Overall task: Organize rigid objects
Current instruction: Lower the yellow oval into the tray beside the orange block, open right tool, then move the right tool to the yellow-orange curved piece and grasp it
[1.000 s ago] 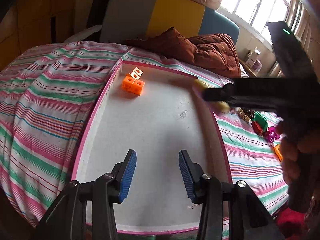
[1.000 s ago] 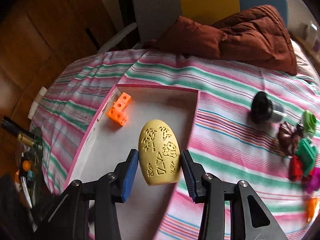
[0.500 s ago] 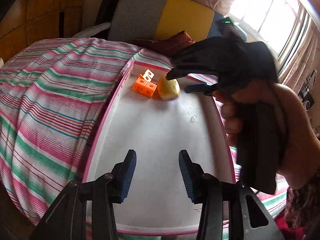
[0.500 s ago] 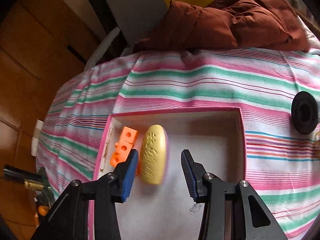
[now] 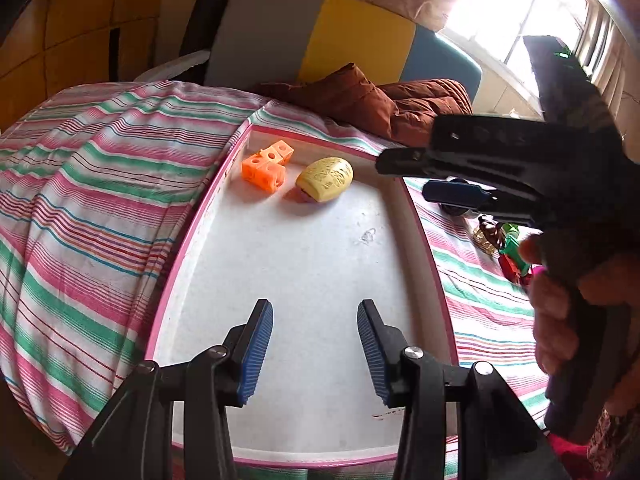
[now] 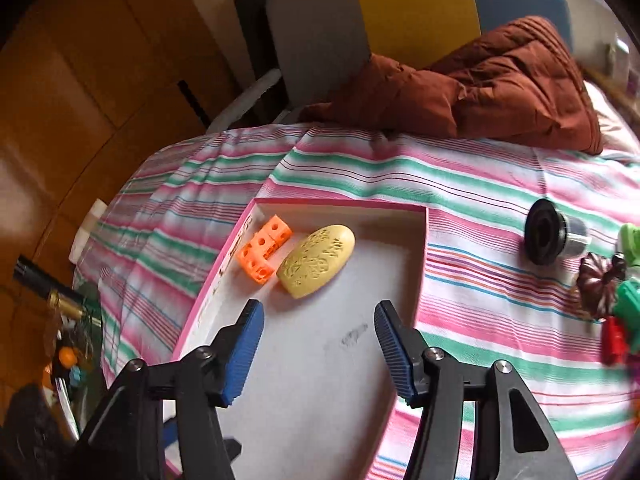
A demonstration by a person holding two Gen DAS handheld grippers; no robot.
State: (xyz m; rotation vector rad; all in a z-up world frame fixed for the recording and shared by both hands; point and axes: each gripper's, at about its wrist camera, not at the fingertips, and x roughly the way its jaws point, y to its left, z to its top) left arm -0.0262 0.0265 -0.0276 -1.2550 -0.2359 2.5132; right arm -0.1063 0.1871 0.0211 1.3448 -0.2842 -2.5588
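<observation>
A white tray (image 6: 420, 264) is edged in pink. An orange block piece (image 6: 262, 254), dotted with round holes, and a pale yellow oval (image 6: 316, 260) with a raised geometric pattern are seen in it. The bedspread (image 6: 400, 172) is striped in pink, green, white, blue and thin red lines. A rust-brown quilt (image 6: 500, 88) is seen behind it. A black cylinder with a silver end (image 6: 554, 236), a dark brown ridged piece (image 6: 600, 284), and green (image 6: 628, 304) and red (image 6: 614, 340) toys are seen at the right. Ribbed blue pads are borne by the black left tongs (image 5: 315, 354) and right tongs (image 6: 320, 354).
</observation>
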